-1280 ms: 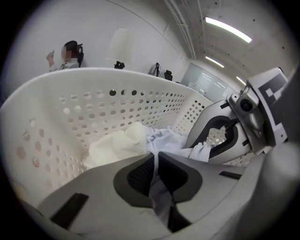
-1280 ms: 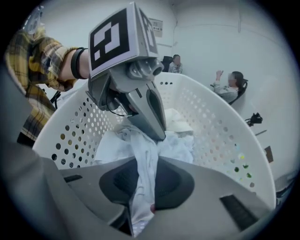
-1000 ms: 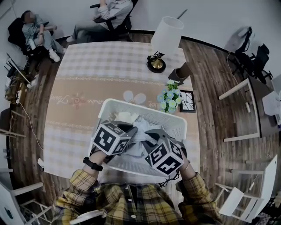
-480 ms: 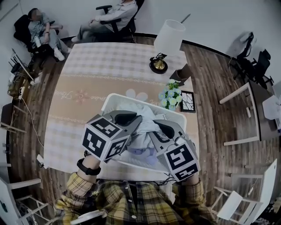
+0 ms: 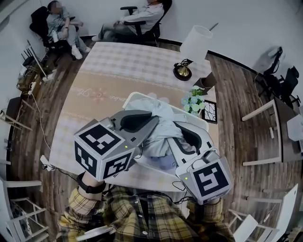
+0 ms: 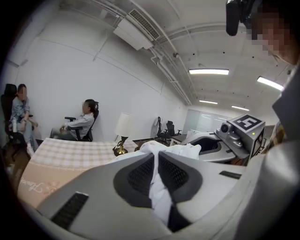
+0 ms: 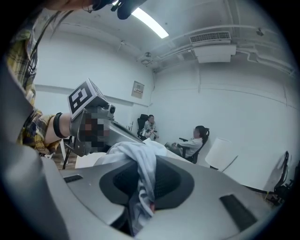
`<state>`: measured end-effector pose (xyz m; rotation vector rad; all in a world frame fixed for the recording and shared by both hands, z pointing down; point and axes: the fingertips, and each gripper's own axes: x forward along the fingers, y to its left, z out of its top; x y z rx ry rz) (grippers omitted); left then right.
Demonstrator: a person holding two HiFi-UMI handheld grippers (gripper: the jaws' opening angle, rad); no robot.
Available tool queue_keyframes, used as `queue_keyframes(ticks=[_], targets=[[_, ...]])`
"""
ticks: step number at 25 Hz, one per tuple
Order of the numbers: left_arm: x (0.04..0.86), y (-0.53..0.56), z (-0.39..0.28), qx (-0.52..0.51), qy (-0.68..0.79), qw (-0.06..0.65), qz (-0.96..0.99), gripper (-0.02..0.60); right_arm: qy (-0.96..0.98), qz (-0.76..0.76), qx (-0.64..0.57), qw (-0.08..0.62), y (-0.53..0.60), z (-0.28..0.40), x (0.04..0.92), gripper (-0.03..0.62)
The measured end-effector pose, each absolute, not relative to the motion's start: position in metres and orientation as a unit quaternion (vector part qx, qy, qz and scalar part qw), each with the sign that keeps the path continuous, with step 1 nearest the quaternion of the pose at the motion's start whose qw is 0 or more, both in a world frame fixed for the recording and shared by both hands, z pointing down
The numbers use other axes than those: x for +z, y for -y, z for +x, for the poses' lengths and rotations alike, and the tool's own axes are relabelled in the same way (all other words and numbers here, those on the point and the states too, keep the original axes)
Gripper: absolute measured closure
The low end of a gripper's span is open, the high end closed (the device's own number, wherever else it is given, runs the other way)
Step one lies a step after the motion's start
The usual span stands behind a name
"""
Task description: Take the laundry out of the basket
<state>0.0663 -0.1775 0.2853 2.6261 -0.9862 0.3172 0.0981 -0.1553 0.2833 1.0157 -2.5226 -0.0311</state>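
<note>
Left hand-held gripper: jaws clamped on a fold of white cloth. The fold runs up between the dark ribbed pads and spills out past the tips. In the head view it sits over the basket's near left part.

Right hand-held gripper: jaws clamped on a grey-white fold that hangs down through the pads and bunches beyond them. It sits over the basket's near right part.

Laundry: one pale bundle strung between the two grippers, over the middle of the basket. Its edges drape toward the basket's inside. Cannot tell whether its underside hangs free of what lies below. A bluish piece shows under it at the basket's near side.

Basket: white with slatted walls, on the near end of the desk, just in front of the person.

Desk: covered with a checked cloth with a plain band across it, and stretches away beyond the basket.

Flowers: small pale bunch just beside the basket's far right corner.

Picture frame: dark, lying flat, just beyond the basket's right corner.

Lamp: white shade on a round base, farther from the basket, toward the desk's far right corner.

People: two, seated on chairs past the desk's far end, well apart from the basket.

Sleeves: plaid, on the basket's near side. A dark wristband is on the left wrist.
</note>
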Motion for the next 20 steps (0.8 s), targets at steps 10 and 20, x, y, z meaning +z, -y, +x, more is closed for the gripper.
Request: queue_keyframes(ticks=[10, 20], targets=[[0.275, 0.163, -0.013, 0.077, 0.365, 0.150, 0.916, 0.541, 0.910, 0.348, -0.034, 0.222, 0.141, 0.019, 0.274, 0.502], [0.288, 0.161, -0.115, 0.085, 0.367, 0.159, 0.913, 0.543, 0.908, 0.349, -0.021, 0.230, 0.139, -0.083, 0.288, 0.502]])
